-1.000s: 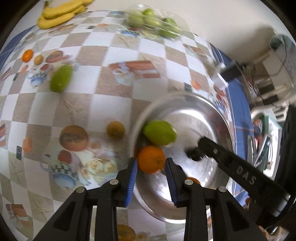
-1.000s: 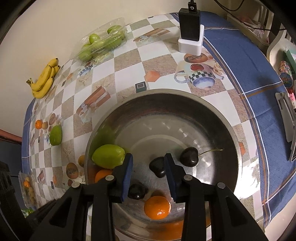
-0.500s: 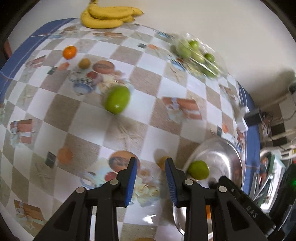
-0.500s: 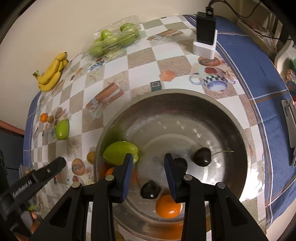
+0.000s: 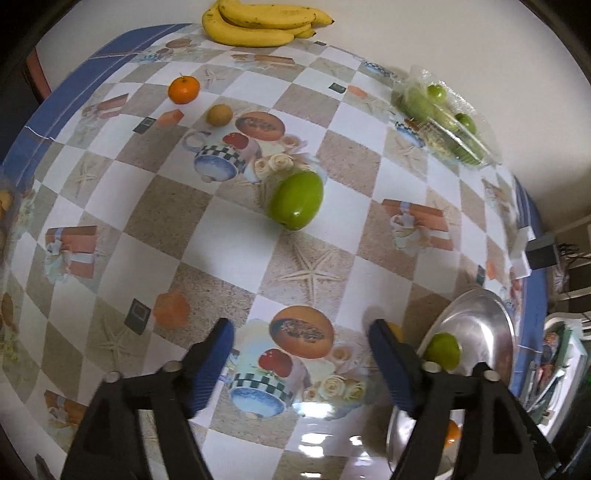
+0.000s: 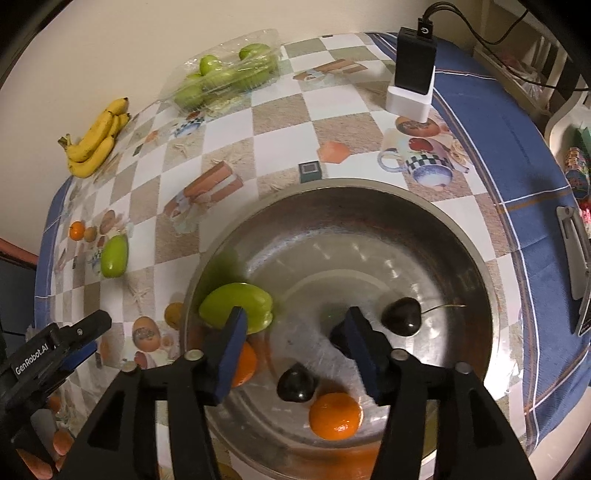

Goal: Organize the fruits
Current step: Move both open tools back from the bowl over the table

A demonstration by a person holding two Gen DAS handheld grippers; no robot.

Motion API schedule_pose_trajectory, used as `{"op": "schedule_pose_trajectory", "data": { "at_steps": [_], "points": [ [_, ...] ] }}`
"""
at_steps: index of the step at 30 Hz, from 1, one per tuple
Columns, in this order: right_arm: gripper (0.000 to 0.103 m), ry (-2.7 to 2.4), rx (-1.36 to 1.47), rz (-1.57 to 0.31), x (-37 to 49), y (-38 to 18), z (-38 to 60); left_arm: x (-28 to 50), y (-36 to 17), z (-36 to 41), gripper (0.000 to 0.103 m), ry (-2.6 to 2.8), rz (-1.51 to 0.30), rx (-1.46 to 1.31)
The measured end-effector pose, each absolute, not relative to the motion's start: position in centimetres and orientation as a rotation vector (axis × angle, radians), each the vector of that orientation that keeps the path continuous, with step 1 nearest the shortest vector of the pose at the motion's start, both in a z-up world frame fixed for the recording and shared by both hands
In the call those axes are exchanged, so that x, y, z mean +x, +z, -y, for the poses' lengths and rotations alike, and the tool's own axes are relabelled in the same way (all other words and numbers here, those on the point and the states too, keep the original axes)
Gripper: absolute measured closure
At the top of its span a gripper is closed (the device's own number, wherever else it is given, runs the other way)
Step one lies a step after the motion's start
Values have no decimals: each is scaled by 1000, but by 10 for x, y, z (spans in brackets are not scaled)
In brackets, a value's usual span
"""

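A steel bowl [image 6: 461,236] holds a green fruit [image 6: 236,304], two oranges [image 6: 334,415], and dark cherries [image 6: 400,317]. My right gripper [image 6: 293,338] hangs open and empty over the bowl. My left gripper [image 5: 301,349] is open and empty above the tablecloth, left of the bowl [image 5: 491,317]; it shows in the right wrist view [image 6: 79,338]. A loose green fruit [image 5: 297,199] lies ahead of it on the cloth, also in the right wrist view [image 6: 114,254]. An orange [image 5: 183,89] and a small brown fruit [image 5: 219,114] lie farther back.
Bananas [image 5: 258,24] lie at the far edge by the wall. A clear plastic pack of green fruits [image 5: 443,114] sits at the back right. A black charger on a white base [image 6: 413,81] stands behind the bowl. A small yellow fruit [image 6: 173,314] lies beside the bowl's left rim.
My left gripper has swung left away from the bowl toward the loose green fruit and opened wide. My right gripper has also opened wider over the bowl.
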State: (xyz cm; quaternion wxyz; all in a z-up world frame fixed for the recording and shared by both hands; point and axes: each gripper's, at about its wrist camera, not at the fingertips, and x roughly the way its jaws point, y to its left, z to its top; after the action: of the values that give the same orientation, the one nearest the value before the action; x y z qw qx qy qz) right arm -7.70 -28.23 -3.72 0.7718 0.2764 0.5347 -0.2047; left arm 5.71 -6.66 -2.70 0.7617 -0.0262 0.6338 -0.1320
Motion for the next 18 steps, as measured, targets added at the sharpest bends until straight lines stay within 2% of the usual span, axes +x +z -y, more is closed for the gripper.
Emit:
{"op": "schedule_pose_trajectory", "data": {
  "at_steps": [4,5,6,7,11,14,18],
  "points": [
    [36,-461,584,-1157,-78,-37,284,57,-31,66,2,-265,-1371,-30],
    [30,-462,582,-1157,-78,-37,284,58,-31,66,1,-261,-1368,-23],
    [23,-464,581,-1158,-78,-37,284,59,-31,66,0,-258,-1364,-16],
    [22,-465,579,-1158,-78,-37,284,59,-31,66,0,-255,-1358,-7],
    [21,-463,576,-1154,-77,-37,284,60,-29,66,0,-235,-1321,38],
    [14,-466,570,-1149,-77,-36,284,61,-24,65,0,-236,-1275,60],
    [14,-463,552,-1134,-75,-32,283,62,-19,69,0,-256,-1230,96]
  ]
}}
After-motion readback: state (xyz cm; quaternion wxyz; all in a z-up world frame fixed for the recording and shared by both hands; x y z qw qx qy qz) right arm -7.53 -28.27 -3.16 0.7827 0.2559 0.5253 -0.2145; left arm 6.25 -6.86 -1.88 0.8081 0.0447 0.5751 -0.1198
